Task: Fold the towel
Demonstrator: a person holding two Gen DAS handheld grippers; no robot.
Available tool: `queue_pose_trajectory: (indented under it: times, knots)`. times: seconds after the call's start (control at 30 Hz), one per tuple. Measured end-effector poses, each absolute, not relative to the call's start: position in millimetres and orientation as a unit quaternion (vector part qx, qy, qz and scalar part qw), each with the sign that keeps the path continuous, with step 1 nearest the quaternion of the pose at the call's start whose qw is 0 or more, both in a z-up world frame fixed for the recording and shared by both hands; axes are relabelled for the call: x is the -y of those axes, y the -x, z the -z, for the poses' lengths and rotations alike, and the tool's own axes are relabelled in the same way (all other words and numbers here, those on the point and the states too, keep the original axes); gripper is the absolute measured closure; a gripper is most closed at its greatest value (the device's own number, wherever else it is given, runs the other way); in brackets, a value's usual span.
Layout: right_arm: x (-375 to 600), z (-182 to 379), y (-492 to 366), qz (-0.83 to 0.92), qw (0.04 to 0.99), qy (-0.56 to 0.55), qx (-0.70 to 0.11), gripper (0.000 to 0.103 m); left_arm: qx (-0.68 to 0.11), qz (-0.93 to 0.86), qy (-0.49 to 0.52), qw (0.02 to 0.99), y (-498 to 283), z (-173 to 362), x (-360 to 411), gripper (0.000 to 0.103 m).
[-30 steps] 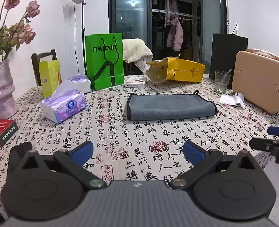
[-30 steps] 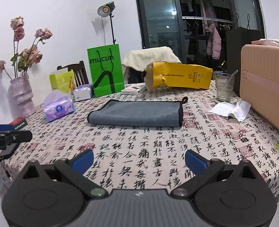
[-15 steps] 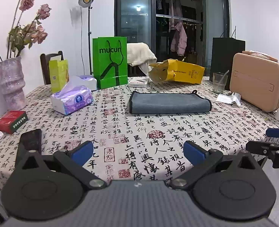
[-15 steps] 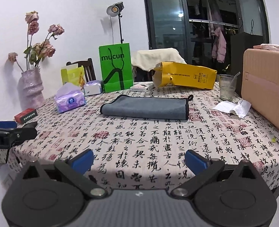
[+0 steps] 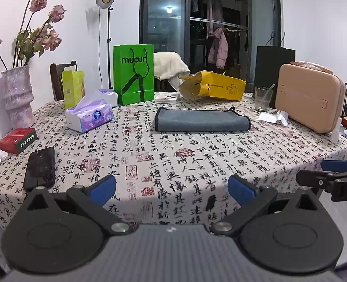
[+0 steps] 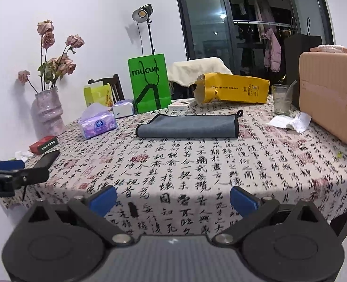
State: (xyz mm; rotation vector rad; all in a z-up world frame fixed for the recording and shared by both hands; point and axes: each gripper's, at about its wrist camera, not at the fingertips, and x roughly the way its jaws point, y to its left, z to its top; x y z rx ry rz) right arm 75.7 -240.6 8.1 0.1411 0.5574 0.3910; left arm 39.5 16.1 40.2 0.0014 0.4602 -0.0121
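Observation:
A grey towel (image 5: 201, 122) with black trim lies folded flat in the middle of the table; it also shows in the right wrist view (image 6: 188, 128). My left gripper (image 5: 172, 189) is open and empty, held off the near table edge, well short of the towel. My right gripper (image 6: 173, 198) is open and empty, also at the near edge. Each gripper shows at the side of the other's view, the right one (image 5: 331, 175) and the left one (image 6: 15, 172).
The table (image 5: 173, 164) has a calligraphy cloth. On it stand a tissue pack (image 5: 89, 116), a green bag (image 5: 133, 74), a yellow bag (image 5: 214, 88), a glass (image 5: 262, 98), a pink case (image 5: 308, 96), a vase (image 5: 18, 96), a red box (image 5: 17, 139) and a phone (image 5: 40, 168).
Both grippers have drawn back from the table and risen a little. The towel looks smaller and farther away. Both stay open.

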Motion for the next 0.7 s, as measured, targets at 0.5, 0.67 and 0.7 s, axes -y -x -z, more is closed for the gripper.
queue_pose_trajectory:
  times: [0.5,0.67,0.7]
  knots:
    - [241.6,-7.9,-33.1,-0.198,0.932,-0.077,-0.293,0.0,-0.216,0.014,-0.003,0.976,4.6,-43.6,-5.4,0.0]
    - [241.9,-19.0,-18.4,-0.183,0.946,-0.051,-0.262,0.0,-0.21,0.007,-0.009,0.978,8.7,-46.5,-2.5,0.0]
    - [242.3,-20.2,-17.8,-0.182,0.947,-0.051,-0.26,0.0,-0.21,0.007,-0.009,0.978,8.6,-46.6,-1.8,0.0]
